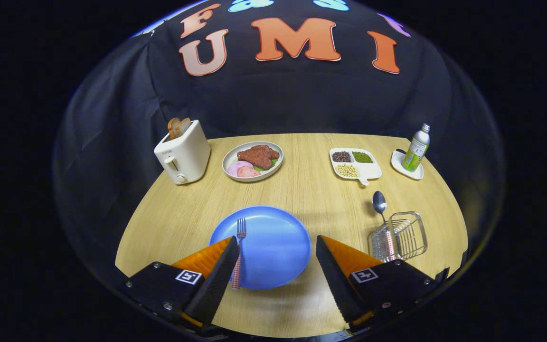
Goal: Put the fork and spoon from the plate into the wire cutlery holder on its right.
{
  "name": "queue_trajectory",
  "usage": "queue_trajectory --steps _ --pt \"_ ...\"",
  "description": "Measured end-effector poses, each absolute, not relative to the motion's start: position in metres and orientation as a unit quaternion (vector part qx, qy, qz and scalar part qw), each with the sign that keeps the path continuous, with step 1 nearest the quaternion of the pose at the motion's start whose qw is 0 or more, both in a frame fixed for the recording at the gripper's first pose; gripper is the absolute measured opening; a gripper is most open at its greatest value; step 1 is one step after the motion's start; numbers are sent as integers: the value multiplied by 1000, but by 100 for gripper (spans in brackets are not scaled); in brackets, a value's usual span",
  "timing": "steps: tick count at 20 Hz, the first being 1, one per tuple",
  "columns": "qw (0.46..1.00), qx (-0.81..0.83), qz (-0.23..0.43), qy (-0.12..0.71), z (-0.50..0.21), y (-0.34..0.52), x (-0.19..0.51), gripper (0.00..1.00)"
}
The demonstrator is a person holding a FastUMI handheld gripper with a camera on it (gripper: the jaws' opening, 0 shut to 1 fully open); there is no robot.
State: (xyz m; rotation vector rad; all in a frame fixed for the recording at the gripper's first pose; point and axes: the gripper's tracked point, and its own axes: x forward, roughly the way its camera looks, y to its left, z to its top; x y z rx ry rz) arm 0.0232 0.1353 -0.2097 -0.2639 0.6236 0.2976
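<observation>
Gripper [277, 256] above the near edge of a round, light wood-grain table [311, 194], its two fingers spread wide and holding nothing. Between the fingers lies a round blue plate [268, 244]. A metal fork with a red-and-white checked handle [238, 254] rests along the left part of that plate, tines pointing to the far side, handle reaching over the near rim; it runs just beside the inner edge of the left finger [216, 270], and whether the two touch cannot be told. The right finger [337, 270] stands clear of the plate's right rim.

To the right of the plate sits a rectangular wire cutlery holder [404, 235]. A metal spoon with a matching checked handle [383, 223] already lies in it, handle down inside the wires, bowl sticking out past the far rim.

On the far side of the table, from left to right: a white toaster with two slices of bread in its slots [183, 152]; a pale round dish of brown meat and pink slices on green leaf [253, 160]; a white divided tray of dark, green and yellow beans [354, 164]; a green bottle with a silver cap [416, 147] upright on a small white saucer [406, 167].
</observation>
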Motion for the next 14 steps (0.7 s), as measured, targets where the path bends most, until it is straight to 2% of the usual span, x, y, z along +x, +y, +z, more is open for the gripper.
queue_trajectory --steps 11,12,14 --pt "912 -152 161 345 -301 175 13 98" --pt "911 -150 160 348 -306 176 15 97" --pt "910 -152 156 354 -314 175 15 89"
